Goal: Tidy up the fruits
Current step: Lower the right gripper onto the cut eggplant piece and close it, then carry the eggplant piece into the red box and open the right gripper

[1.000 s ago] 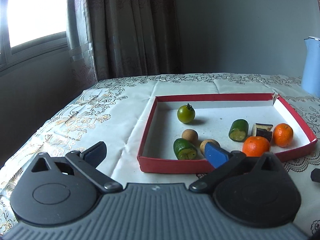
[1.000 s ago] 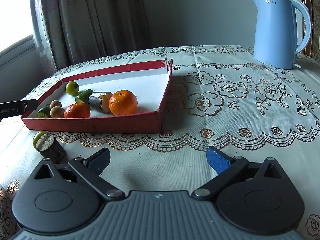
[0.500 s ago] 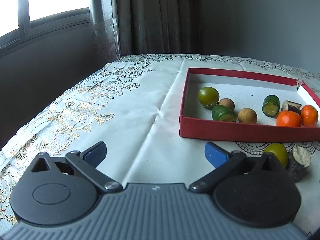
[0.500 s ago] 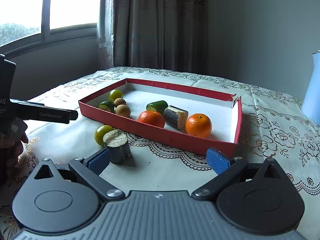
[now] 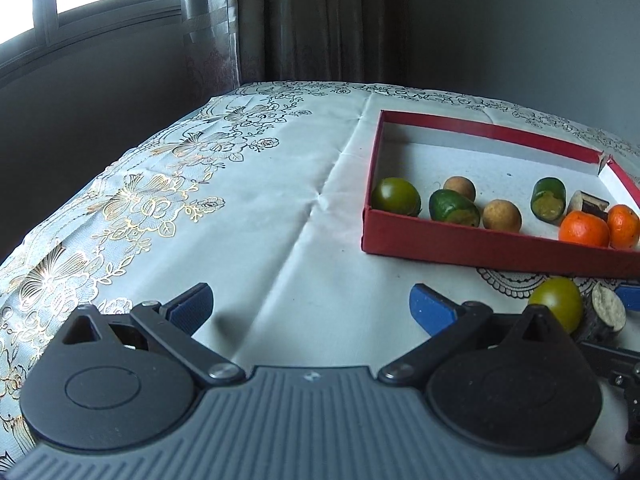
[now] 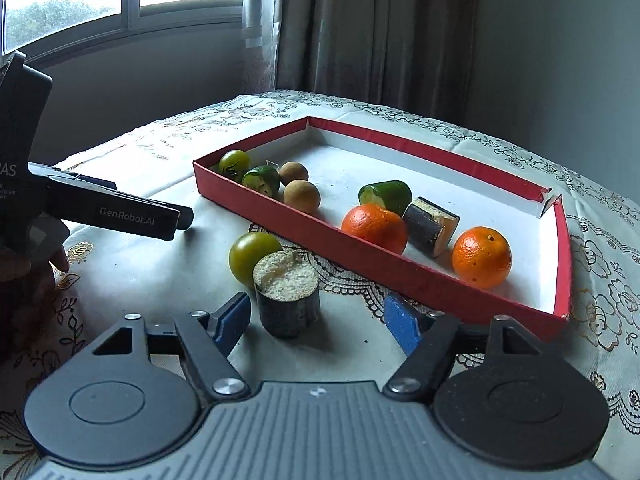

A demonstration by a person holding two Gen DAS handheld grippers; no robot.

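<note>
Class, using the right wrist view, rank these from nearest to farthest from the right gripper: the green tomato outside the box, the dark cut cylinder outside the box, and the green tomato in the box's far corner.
1. Dark cut cylinder: on the cloth, between the right gripper's jaws.
2. Outside green tomato: just behind the cylinder, left.
3. Boxed green tomato: far left corner of the red box.

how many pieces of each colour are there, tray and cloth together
Orange: 2, both in the red tray
Green: 4, one round one on the cloth
Tan: 2, in the tray
Dark-skinned chunks: 2, one on the cloth
Total: 10
</note>
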